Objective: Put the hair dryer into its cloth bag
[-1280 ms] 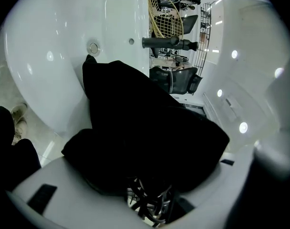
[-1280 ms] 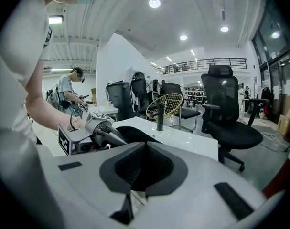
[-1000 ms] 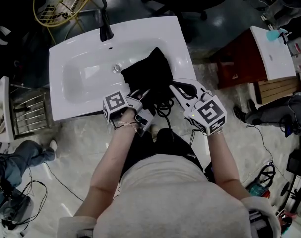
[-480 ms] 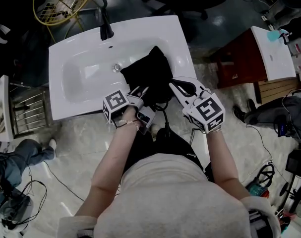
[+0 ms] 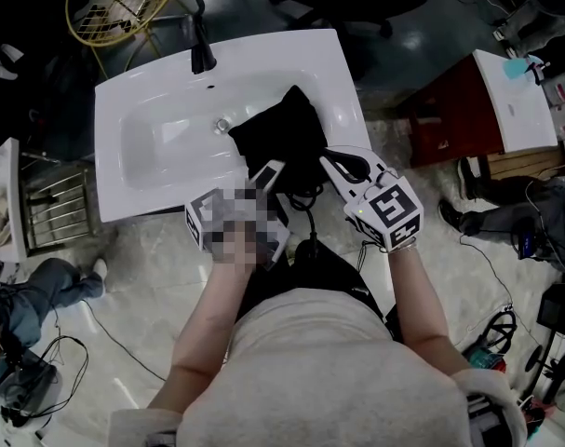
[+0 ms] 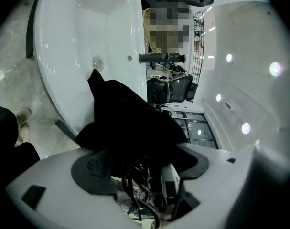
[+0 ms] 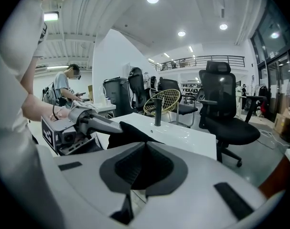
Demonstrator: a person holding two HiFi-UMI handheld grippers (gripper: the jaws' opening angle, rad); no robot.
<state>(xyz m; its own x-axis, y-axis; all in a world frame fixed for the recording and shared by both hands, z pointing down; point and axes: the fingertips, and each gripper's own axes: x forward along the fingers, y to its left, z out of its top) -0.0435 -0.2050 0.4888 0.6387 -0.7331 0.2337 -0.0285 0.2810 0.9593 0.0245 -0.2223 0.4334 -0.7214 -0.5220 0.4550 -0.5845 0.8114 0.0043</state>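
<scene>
The black cloth bag lies on the right part of the white sink top, and its near edge reaches over the front rim. A black cord hangs out of the bag; the hair dryer's body is hidden. My left gripper is at the bag's near left edge. Its jaws have just been opening and stand wide, with the bag ahead and cord loops between them, not pressed. My right gripper is shut on the bag's right edge.
A black faucet stands at the basin's back, with the drain in front of it. A yellow wire chair is behind, a wire rack to the left and a red cabinet to the right. Someone sits on the floor.
The left gripper's jaws have spread wider and let go of the bag's edge. That gripper has lifted a little and drawn back toward the body. The right gripper has kept still.
</scene>
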